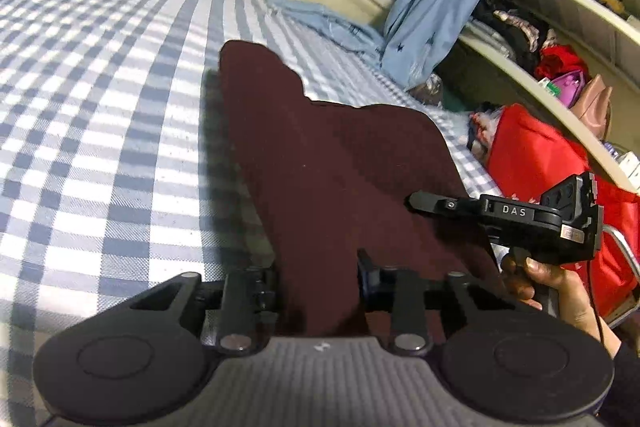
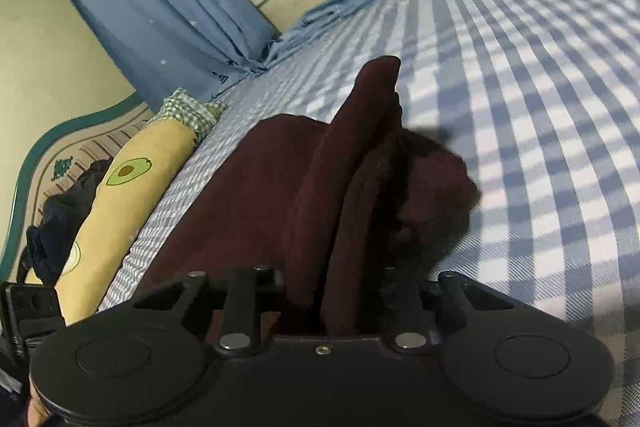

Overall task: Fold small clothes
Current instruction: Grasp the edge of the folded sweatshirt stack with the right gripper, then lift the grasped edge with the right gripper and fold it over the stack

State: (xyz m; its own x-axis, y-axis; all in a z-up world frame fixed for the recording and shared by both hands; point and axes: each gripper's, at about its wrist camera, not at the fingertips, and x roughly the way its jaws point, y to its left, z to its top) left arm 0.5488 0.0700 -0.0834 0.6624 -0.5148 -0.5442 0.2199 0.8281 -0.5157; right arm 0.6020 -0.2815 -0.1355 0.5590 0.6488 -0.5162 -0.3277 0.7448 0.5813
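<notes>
A dark maroon garment (image 1: 340, 167) is held up above the blue-and-white checked bed (image 1: 100, 107). My left gripper (image 1: 320, 279) is shut on its near edge; the cloth hides the fingertips. My right gripper (image 1: 420, 203) shows in the left wrist view at the right, shut on the garment's right edge. In the right wrist view the maroon garment (image 2: 340, 195) bunches in folds between the fingers of my right gripper (image 2: 332, 291), and one end stands up over the bed (image 2: 540, 107).
Blue curtains (image 1: 440, 7) hang at the far side, their ends lying on the bed. A red bag (image 1: 540, 159) and shelves of clothes (image 1: 560, 39) stand at the right. A yellow avocado-print pillow (image 2: 128, 195) lies along the bed's edge.
</notes>
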